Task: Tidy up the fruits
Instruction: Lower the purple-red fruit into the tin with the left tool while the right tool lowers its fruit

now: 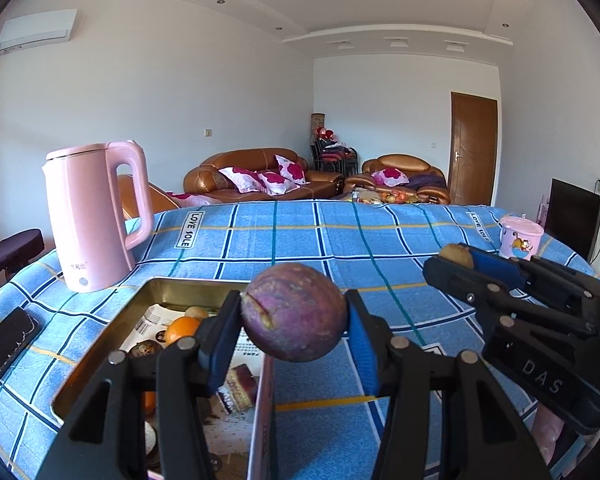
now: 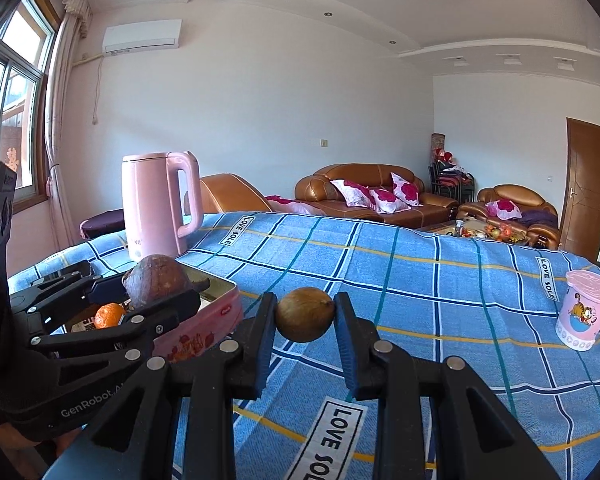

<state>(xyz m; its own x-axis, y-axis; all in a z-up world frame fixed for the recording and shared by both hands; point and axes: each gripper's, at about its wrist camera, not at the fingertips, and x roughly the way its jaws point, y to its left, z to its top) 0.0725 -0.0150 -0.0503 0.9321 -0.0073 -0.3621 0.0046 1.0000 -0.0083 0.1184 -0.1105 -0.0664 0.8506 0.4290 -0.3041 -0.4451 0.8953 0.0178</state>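
My left gripper (image 1: pixel 294 316) is shut on a round purple passion fruit (image 1: pixel 294 312) and holds it over the right wall of an open pink tin box (image 1: pixel 172 286). The box holds an orange (image 1: pixel 182 328) and other fruits on printed paper. My right gripper (image 2: pixel 305 316) is shut on a small brown kiwi-like fruit (image 2: pixel 305 314) above the blue checked cloth, to the right of the box (image 2: pixel 204 330). The right gripper also shows in the left wrist view (image 1: pixel 456 258), and the left gripper in the right wrist view (image 2: pixel 156 284).
A pink electric kettle (image 1: pixel 92 216) stands behind the box at the left. A black phone (image 1: pixel 6 346) lies at the left edge. A pink cartoon cup (image 2: pixel 586 310) stands at the right. The table has a blue checked cloth (image 1: pixel 300 236). Sofas lie beyond.
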